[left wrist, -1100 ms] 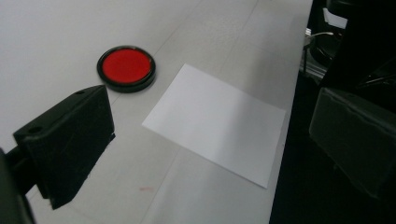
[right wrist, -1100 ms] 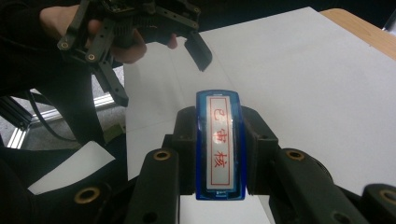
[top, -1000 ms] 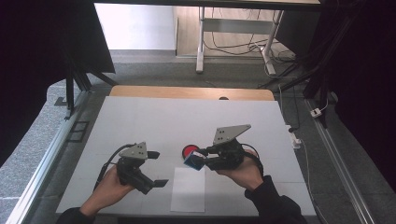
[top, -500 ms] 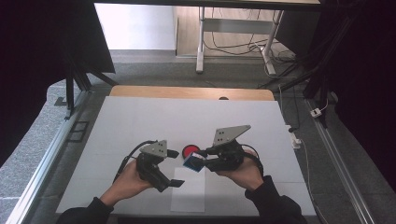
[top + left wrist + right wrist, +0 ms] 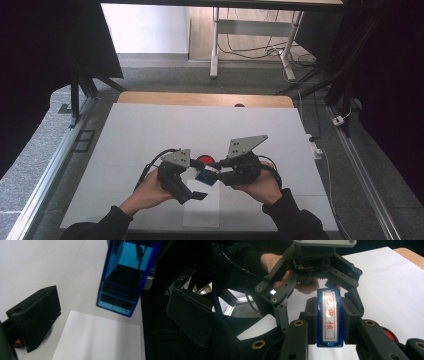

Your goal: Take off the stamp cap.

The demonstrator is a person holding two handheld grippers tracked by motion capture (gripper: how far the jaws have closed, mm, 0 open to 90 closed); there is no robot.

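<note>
A blue see-through stamp [image 5: 204,176] with a white label in red characters [image 5: 329,312] is clamped between the pads of my right gripper [image 5: 329,323], which is shut on it just above the table. My left gripper [image 5: 198,182] faces it from the left with its jaws wide open on either side of the stamp's far end [image 5: 122,280], and neither pad touches it. A black left pad [image 5: 35,317] and a black right pad [image 5: 190,315] frame the stamp. A red round disc [image 5: 204,160] lies on the table just behind both grippers.
A loose white paper sheet [image 5: 202,212] lies under the grippers near the table's front edge. The white table cover [image 5: 150,130] stretches back to a wooden strip [image 5: 200,99]. Metal rails run along both sides, and cables lie at the right.
My left gripper has moved right across the table until its open jaws stand around the stamp. The right gripper and the stamp have stayed put.
</note>
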